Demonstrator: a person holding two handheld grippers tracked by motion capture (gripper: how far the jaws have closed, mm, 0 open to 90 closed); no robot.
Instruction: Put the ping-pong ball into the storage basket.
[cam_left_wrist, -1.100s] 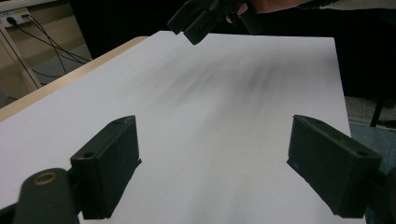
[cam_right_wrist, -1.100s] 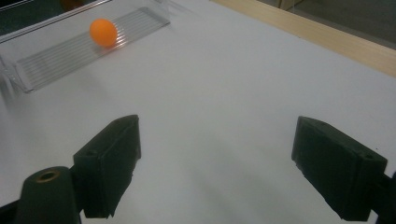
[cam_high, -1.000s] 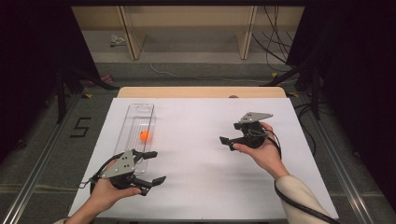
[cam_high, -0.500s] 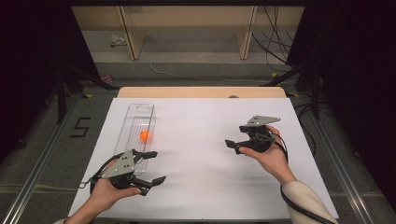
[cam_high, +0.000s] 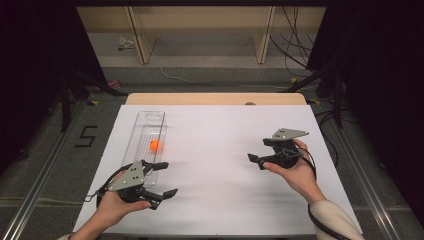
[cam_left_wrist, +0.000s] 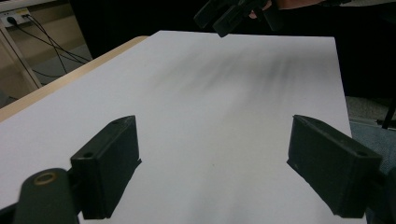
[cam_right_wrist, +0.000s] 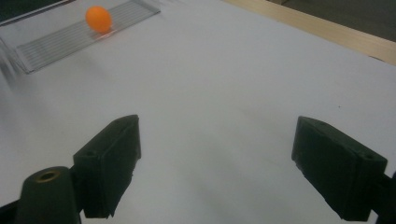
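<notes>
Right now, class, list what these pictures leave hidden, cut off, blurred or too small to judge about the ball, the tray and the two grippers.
1. Clear tray: in the high view the left gripper covers its near end.
2. Tray in the right gripper view: its near end is blurred and its far end is cut by the top edge.
3. Orange ball: too small in the high view to read any marking.
4. Right gripper: in the left gripper view the top edge cuts it off.

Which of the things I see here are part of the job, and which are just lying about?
Part of the job:
orange ball
clear tray that the ball lies in
left gripper, jaws open
right gripper, jaws open

Just lying about:
cables on the floor beyond the table
wooden shelf frame at the back
</notes>
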